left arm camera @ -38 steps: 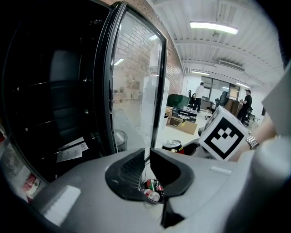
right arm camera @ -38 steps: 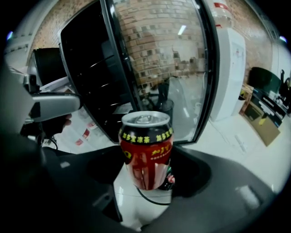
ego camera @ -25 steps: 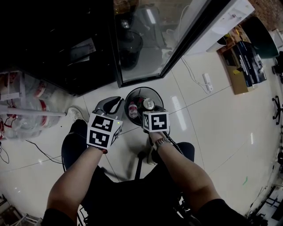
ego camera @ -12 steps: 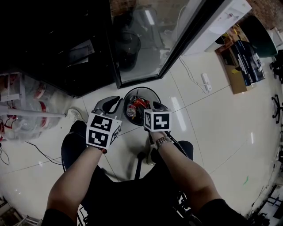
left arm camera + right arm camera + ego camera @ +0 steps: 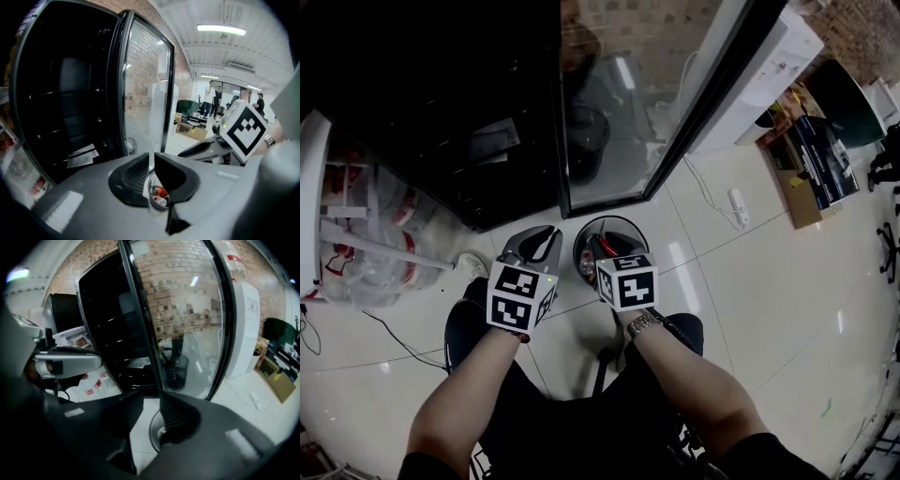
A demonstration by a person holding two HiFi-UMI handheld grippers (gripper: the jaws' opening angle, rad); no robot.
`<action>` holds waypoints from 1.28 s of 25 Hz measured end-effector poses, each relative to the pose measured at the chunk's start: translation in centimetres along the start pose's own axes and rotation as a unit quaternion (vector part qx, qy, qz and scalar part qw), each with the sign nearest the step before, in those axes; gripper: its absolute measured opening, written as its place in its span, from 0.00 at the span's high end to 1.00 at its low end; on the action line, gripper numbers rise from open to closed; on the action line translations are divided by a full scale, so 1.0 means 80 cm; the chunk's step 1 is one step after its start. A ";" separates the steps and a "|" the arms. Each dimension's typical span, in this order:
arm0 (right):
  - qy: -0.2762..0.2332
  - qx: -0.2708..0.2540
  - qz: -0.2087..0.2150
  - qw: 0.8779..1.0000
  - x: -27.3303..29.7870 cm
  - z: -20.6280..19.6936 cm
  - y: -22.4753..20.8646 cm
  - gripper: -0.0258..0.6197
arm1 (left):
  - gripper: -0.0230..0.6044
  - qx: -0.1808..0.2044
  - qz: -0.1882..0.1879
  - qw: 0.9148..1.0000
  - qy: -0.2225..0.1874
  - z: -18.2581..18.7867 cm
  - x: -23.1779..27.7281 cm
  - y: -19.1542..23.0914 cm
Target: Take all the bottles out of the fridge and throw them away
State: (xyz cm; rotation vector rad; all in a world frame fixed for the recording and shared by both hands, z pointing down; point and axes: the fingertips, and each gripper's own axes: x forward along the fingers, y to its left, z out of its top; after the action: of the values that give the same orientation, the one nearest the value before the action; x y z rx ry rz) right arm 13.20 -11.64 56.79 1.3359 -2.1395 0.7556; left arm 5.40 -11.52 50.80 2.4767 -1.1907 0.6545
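Observation:
A round black bin (image 5: pixel 623 218) stands on the tiled floor in front of the open black fridge (image 5: pixel 441 112). Bottles and a red can (image 5: pixel 160 191) lie inside it. My right gripper (image 5: pixel 151 401) hangs above the bin, behind its marker cube (image 5: pixel 626 279). Its jaws have just been closing, a gap still shows between them, and nothing is in it. My left gripper (image 5: pixel 151 159) hovers left of the bin (image 5: pixel 151 202) with its jaws drawn to a thin slit and holding nothing. The fridge shelves look dark, with only paper sheets (image 5: pixel 80 156) visible.
The fridge's glass door (image 5: pixel 656 94) stands open just behind the bin. Wrapped packs of water bottles (image 5: pixel 366 244) sit at the left. A white appliance (image 5: pixel 764 66), cardboard boxes (image 5: pixel 816 141) and a power strip (image 5: pixel 738 202) lie to the right. People (image 5: pixel 211 96) stand far off.
Both grippers have risen, the right one more. A silver-topped can seen at the right gripper's jaws over the bin a second ago is gone from there. The right jaws have narrowed.

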 end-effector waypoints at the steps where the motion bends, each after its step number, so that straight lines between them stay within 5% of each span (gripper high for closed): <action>1: -0.010 -0.011 0.006 1.000 -0.004 0.011 0.012 0.82 | 0.95 -0.001 0.007 1.000 -0.004 0.003 -0.010 0.005; 17: -0.202 -0.128 0.083 0.967 -0.119 0.201 0.209 0.96 | 0.95 -0.011 0.099 0.988 -0.121 0.087 -0.215 0.069; 32: -0.278 -0.165 0.123 0.938 -0.232 0.230 0.306 0.96 | 0.95 -0.004 0.112 0.971 -0.210 0.135 -0.348 0.035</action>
State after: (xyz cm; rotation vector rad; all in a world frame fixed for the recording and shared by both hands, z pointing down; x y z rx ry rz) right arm -4.14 -3.53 26.51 1.2065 -2.7601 0.0749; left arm -9.23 -0.21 27.20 2.5732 -1.6371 0.1720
